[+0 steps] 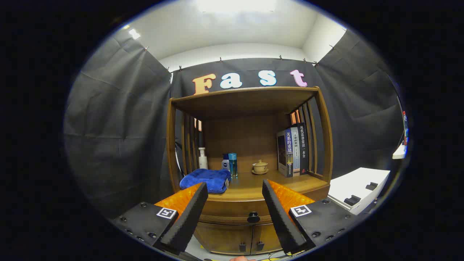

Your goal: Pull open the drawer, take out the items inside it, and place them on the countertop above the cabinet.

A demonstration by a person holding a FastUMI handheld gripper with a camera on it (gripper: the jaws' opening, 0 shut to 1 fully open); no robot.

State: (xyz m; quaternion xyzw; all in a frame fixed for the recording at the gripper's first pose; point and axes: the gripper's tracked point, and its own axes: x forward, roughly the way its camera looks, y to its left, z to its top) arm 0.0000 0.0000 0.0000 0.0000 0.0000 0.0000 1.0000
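Note:
A wooden cabinet stands ahead of me with its drawer [232, 214] shut. The drawer's dark round knob [253, 217] sits between my two fingers and some way beyond them. My gripper [235, 189] is open and holds nothing. Above the drawer lies the wooden countertop [253, 185] under an open shelf frame. What is inside the drawer is hidden.
On the countertop lie a folded blue towel [206, 179], a white pump bottle [202, 158], small blue bottles [230, 164], a lidded tea cup [260, 166] and upright books [293, 148]. Two small doors [250, 241] sit below the drawer. A white box [359, 188] stands to the right.

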